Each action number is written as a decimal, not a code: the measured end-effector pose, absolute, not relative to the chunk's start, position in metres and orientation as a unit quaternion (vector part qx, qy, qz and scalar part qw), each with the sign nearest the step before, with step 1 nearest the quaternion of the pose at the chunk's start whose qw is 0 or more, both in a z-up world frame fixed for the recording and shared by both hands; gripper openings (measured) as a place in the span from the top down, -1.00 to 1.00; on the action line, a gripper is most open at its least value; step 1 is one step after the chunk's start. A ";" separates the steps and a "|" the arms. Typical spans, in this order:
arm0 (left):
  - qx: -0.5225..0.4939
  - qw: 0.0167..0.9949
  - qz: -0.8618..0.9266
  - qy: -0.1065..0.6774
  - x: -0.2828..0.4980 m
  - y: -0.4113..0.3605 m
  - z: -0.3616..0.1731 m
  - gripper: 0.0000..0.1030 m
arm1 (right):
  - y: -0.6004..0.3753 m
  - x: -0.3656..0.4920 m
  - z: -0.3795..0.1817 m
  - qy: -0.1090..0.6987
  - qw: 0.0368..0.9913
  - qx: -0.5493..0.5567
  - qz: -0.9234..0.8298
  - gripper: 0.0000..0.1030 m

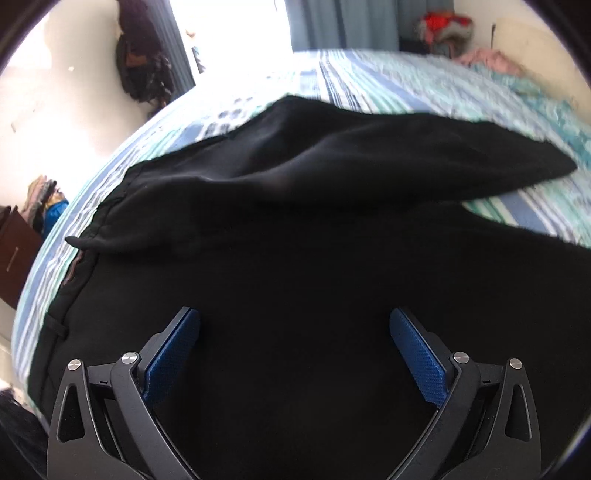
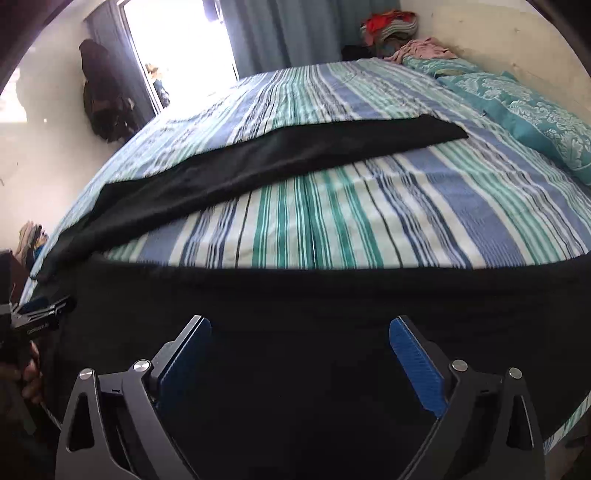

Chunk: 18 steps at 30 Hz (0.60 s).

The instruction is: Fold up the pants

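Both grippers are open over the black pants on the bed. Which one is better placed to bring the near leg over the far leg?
Probably the right gripper: open above the near leg, facing the far leg.

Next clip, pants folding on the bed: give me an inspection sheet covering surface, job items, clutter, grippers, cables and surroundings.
Surface: bed with striped sheet, blue, green and white.
Job's things: black pants spread on the sheet, one leg reaching toward the far side, the other lying across the near edge under both grippers.
Clutter: teal patterned pillow and pink cloth at the head end.
Grippers: left gripper open above the pants; right gripper open above the near leg, nothing between its fingers.
Cables: nothing seen.
Surroundings: bright doorway, blue curtain, dark clothes hanging on the wall, pile of clothes in the corner.
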<state>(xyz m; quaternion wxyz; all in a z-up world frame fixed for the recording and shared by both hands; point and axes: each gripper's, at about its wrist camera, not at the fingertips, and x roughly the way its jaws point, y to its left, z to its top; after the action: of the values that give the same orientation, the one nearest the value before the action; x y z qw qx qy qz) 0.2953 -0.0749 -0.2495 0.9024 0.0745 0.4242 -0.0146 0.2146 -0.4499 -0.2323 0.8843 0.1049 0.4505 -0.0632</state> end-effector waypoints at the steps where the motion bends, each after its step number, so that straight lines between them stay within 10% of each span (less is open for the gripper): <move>1: 0.068 0.898 -0.015 0.433 0.298 -0.073 -0.249 -0.99 | -0.456 0.206 -0.240 0.460 0.881 0.084 -0.075 -0.85; 11: 0.084 0.904 -0.005 0.419 0.288 -0.076 -0.252 -0.99 | -0.723 0.133 -0.234 0.469 0.791 0.139 -0.367 -0.89; 18: 0.090 0.906 0.001 0.414 0.289 -0.079 -0.255 -0.99 | -0.614 0.163 -0.189 0.400 0.867 0.165 -0.247 -0.89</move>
<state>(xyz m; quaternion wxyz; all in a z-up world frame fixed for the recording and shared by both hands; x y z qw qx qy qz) 0.2894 -0.0788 -0.2555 0.9058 0.0903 0.4140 0.0007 0.1630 -0.6137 -0.1887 0.8671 0.1651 0.4002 -0.2465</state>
